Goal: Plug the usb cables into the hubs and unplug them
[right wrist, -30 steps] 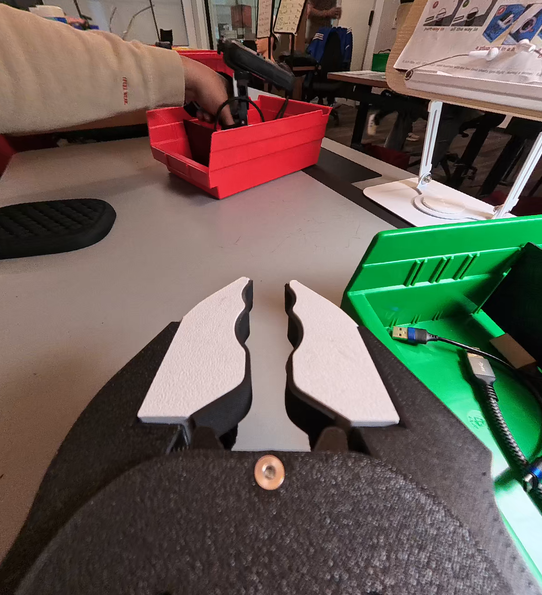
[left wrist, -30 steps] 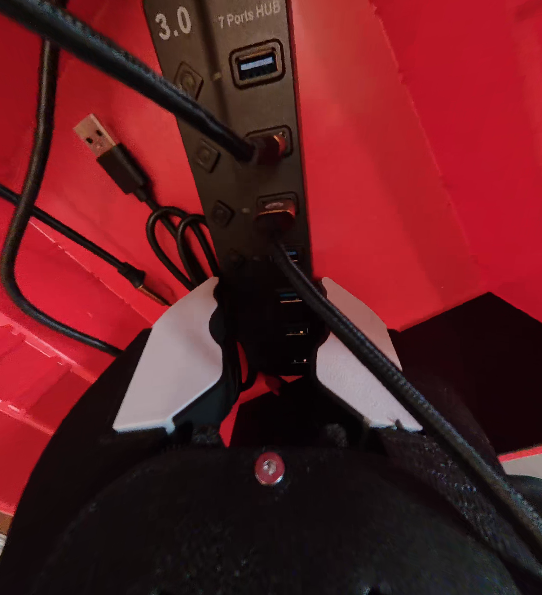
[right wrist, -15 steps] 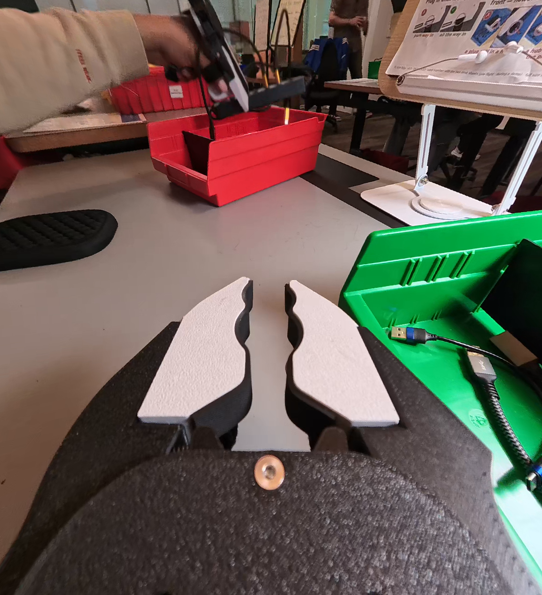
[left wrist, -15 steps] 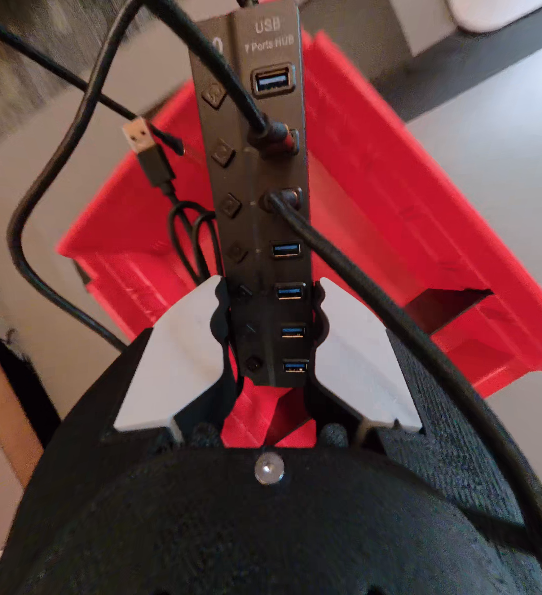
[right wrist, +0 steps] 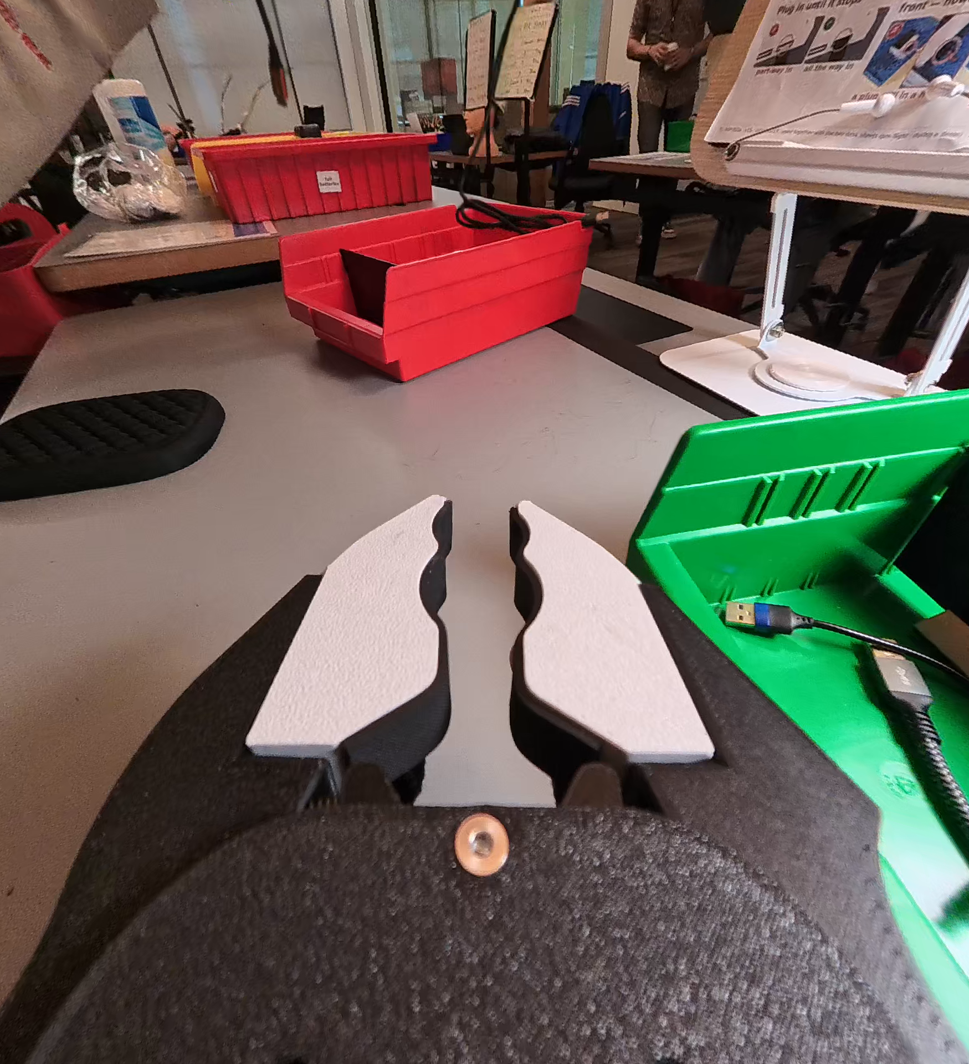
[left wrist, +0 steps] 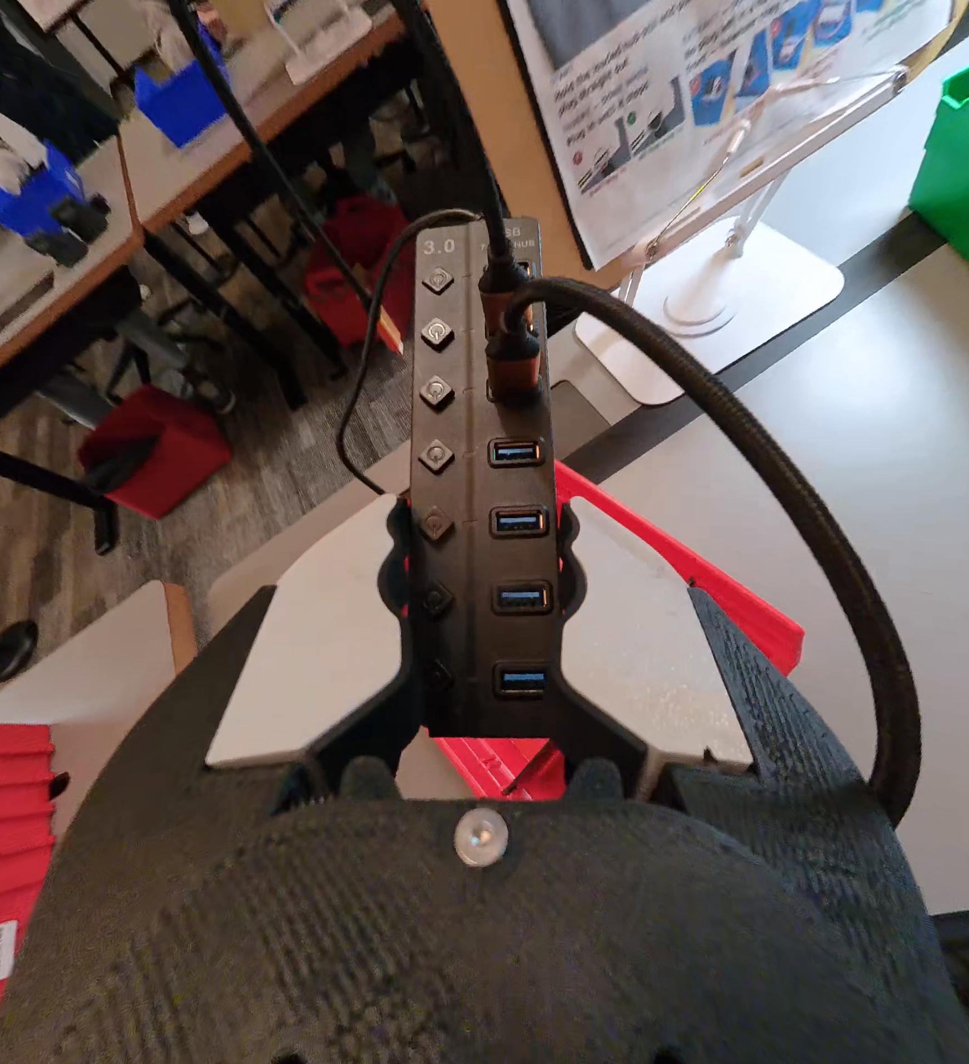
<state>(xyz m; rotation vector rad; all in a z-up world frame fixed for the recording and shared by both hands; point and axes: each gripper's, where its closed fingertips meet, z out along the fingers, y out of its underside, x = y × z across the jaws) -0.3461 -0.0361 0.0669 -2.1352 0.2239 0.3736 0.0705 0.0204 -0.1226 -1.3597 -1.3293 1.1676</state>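
Left gripper (left wrist: 482, 570): my fingers are clamped on the lower half of the black USB hub (left wrist: 479, 576), one finger (left wrist: 321, 650) on each long edge. The hub is held in the air, port face toward the camera, with its far end pointing away. Down its left side runs a column of push buttons; down the right, the ports. Four ports nearest me sit empty. At the far end, two black braided cables (left wrist: 804, 518) are plugged in through copper-collared plugs (left wrist: 513, 363). One loops wide to the right and comes back past my right finger; the other rises out of frame. A thinner black lead (left wrist: 355, 403) hangs off the hub's left edge. Below the hub I see the rim of the red bin (left wrist: 700, 576) on the grey bench (left wrist: 873, 432).

Right gripper (right wrist: 479, 506): fingers slightly apart, with a narrow gap between them, holding nothing, low over the bench. Well ahead stands the red bin (right wrist: 441, 288) with a cable draped over its far wall. Just beside my right finger is a green bin (right wrist: 758, 489); a blue-collared USB plug (right wrist: 758, 617) and a braided grey cable (right wrist: 931, 748) lie on its floor.
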